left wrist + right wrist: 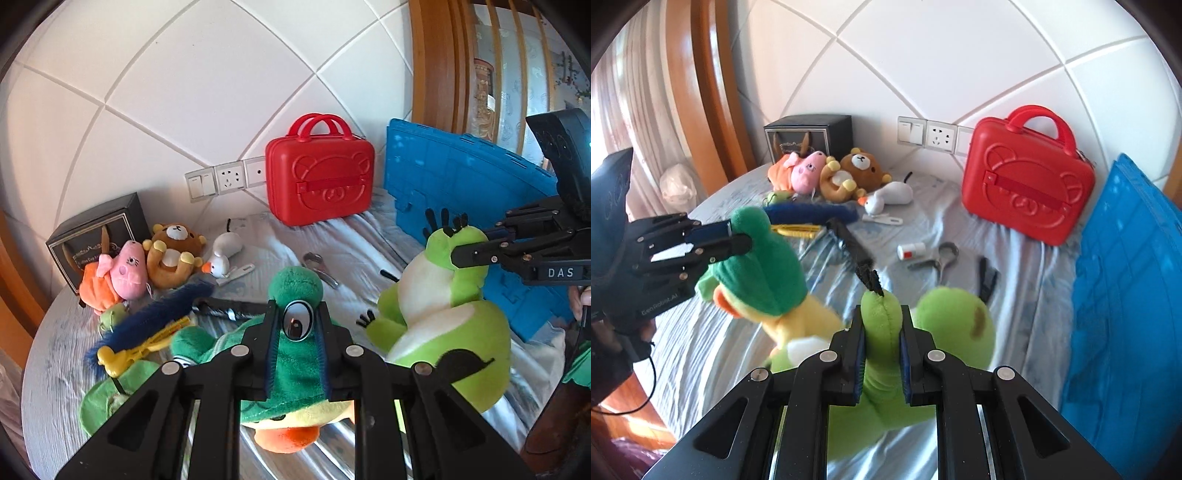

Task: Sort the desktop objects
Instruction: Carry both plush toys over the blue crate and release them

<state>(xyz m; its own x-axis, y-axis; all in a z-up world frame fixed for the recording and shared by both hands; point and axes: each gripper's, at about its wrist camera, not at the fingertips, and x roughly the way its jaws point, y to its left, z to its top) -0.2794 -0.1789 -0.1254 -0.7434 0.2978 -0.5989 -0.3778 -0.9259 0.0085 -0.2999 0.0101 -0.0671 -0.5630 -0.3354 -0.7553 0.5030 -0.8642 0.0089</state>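
My left gripper (295, 317) is shut on a dark green plush with a big eye and orange beak (295, 369), held above the bed; it shows in the right wrist view (738, 236) with the same plush (768, 280). My right gripper (882, 325) is shut on the eye bump of a light green frog plush (953, 325); it shows in the left wrist view (458, 254) on the frog (443, 306). The two plush toys hang side by side.
A red bear case (319, 177) stands by the wall and a blue folded crate (480, 192) at the right. Small plush toys (147, 262), a black box (92, 236), a blue fuzzy stick (155, 317), clippers (942, 258) and a small bottle (910, 251) lie on the sheet.
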